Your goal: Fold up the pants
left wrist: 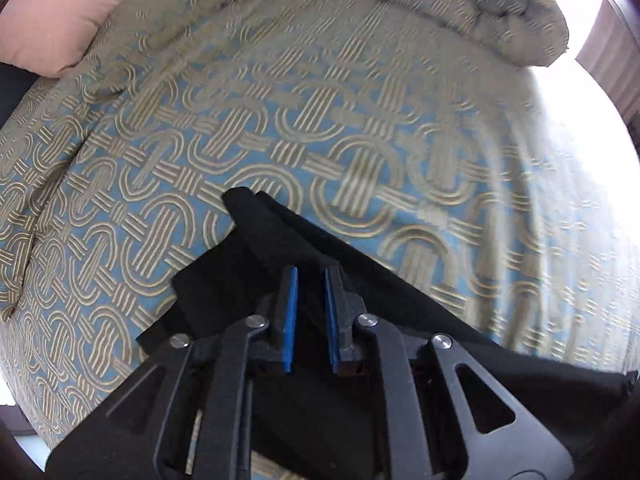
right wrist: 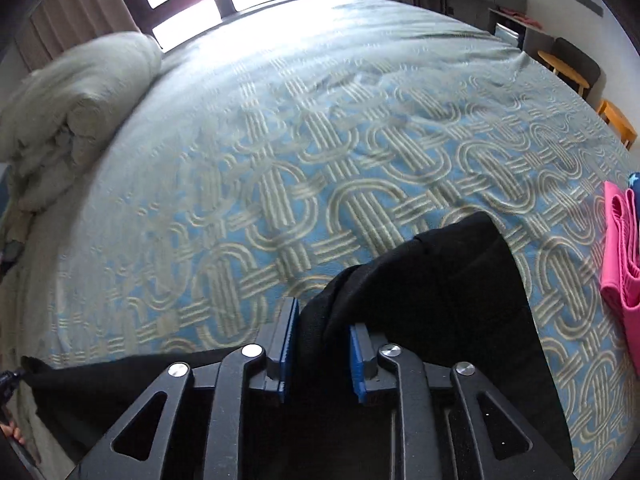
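My left wrist view looks steeply down, close over the patterned bedspread (left wrist: 280, 128), toward the pillow (left wrist: 60, 12) at upper left. My right wrist view faces the window (right wrist: 192, 0). Both share the rolled duvet (right wrist: 72, 92).

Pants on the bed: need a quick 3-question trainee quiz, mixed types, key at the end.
1. Multiple choice: the pants lie on A) a wooden floor, B) a patterned bedspread, C) a sofa.
2. True or false: in the right wrist view, a pink garment lies on the bedspread to the right of the pants.
3. Fill in: in the left wrist view, the top left corner shows a peach ___.
Key: 1 B; 2 true; 3 pillow.
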Motion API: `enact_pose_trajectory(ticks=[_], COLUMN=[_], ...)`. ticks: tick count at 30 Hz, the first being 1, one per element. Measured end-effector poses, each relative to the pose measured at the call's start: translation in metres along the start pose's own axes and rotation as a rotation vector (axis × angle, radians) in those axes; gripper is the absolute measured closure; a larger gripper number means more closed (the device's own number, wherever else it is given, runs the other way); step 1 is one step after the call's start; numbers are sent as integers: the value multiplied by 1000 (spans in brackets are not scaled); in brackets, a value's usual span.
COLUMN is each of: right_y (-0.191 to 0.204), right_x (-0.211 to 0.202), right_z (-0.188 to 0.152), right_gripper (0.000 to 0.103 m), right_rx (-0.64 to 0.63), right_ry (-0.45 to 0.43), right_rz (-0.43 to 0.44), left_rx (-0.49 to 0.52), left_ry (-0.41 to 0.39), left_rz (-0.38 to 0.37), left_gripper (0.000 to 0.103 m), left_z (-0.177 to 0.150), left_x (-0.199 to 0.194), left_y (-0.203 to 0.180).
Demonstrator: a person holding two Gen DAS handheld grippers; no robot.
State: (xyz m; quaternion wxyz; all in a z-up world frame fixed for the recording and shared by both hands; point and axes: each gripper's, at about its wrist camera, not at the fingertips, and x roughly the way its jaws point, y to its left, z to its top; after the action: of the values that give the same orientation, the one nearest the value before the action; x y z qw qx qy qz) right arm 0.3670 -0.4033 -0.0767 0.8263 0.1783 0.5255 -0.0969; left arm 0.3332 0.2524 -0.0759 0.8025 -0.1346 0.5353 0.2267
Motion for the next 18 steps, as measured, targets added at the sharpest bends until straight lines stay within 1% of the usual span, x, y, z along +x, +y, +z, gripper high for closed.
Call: enact_pose_trajectory(ticks=[1, 2, 3, 4, 5, 7, 8, 9, 10, 11, 12, 13, 15, 16, 18], right_y=[-1, -5, -9, -12, -15, -24, -30, -34, -42, -50, -59, -67, -82, -88, -98], right_x=[7, 9, 7, 3, -2, -14, -20, -26, -32, -38, -44, -49, -56, -61, -68], right_z=[1, 0, -1, 0, 1, 6, 8, 13, 14, 13, 10, 4, -15, -28, -55], right_gripper=[75, 72, 65, 60, 50, 48, 43, 37, 34, 33, 32, 32, 32, 32, 32], right_rx=[1, 3, 1, -5, -12, -30, -32, -23, -6, 14, 33, 46, 51, 44, 26], right_ry=[8, 4, -5, -17, -35, -81, -98, -118, -140, -156, -161, -153, -118, -105, -99], right_rz=[0, 17, 33, 47, 46, 29, 5, -68, -145, -202, -222, -202, -124, -106, -124], left_rx=[-7, -10, -11, -8, -6, 0, 1, -3, -14, -27, -38, -39, -9, 18, 77], left_ry=[6, 4, -3, -18, -35, -82, -101, -121, -142, -160, -178, -194, -208, -207, -190], left_rz=[1, 1, 6, 20, 43, 103, 125, 139, 142, 135, 119, 99, 59, 36, -32], left_gripper=[87, 84, 82, 76, 73, 73, 71, 70, 64, 54, 50, 46, 46, 45, 45], left_z=[2, 4, 6, 9, 13, 20, 22, 23, 23, 21, 19, 14, -6, -17, -41], left_x=[6, 9, 10, 8, 5, -7, -14, -22, -32, -40, -50, -59, -74, -81, -91], left_y=[2, 5, 6, 9, 10, 17, 20, 25, 30, 37, 43, 47, 50, 50, 42])
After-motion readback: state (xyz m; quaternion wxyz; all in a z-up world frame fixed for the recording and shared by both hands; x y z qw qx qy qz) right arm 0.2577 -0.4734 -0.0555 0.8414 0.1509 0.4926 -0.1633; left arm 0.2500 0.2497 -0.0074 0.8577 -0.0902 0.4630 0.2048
